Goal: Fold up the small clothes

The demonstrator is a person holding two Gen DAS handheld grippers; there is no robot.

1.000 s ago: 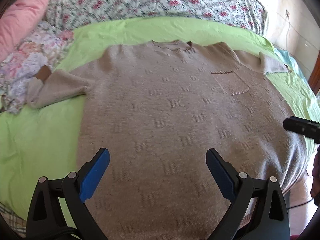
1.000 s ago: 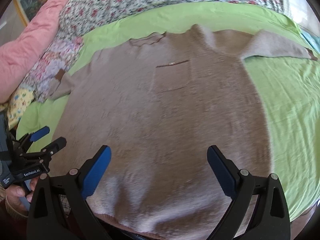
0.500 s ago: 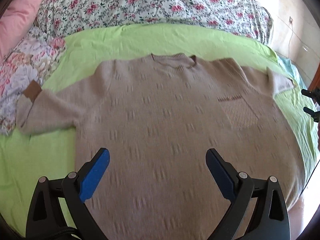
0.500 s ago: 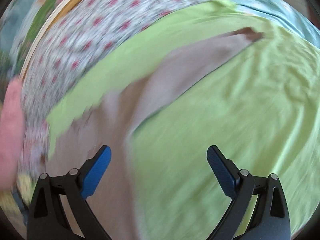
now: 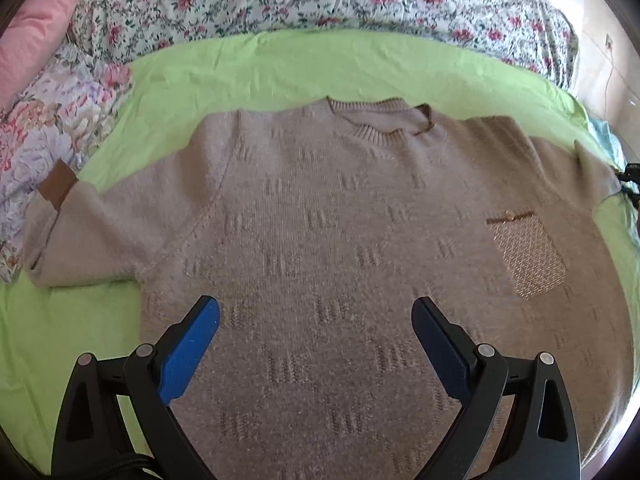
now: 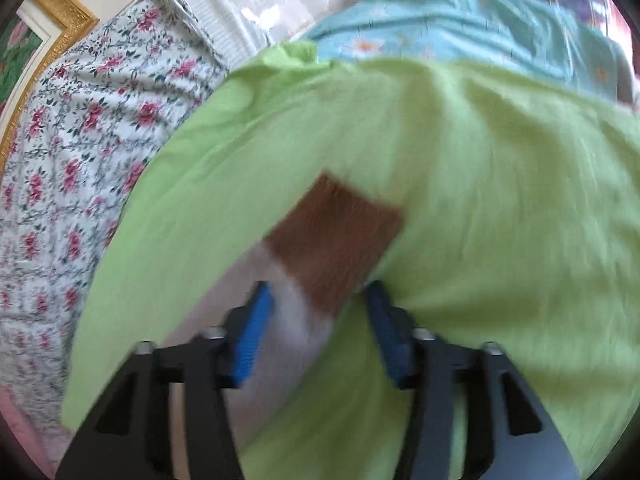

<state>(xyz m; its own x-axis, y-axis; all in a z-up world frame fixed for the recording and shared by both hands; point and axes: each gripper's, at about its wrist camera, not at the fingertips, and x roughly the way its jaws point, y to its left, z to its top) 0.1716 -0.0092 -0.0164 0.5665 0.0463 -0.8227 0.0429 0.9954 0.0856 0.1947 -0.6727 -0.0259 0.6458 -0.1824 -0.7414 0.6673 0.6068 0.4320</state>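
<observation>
Green sheet (image 5: 280,68), sweater (image 5: 340,220) under spread left jaws, sleeve cuff (image 6: 332,236) between right jaws

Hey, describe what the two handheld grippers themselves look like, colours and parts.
Both look alike. The left gripper has a black frame with triangular cut-outs, silver pivot bolts, and two fingers faced with textured blue pads; a black cable shows at its lower left. The right gripper has the same black frame, silver bolts and ridged blue pads, though its view is blurred. No markings or sleeves are visible.
</observation>
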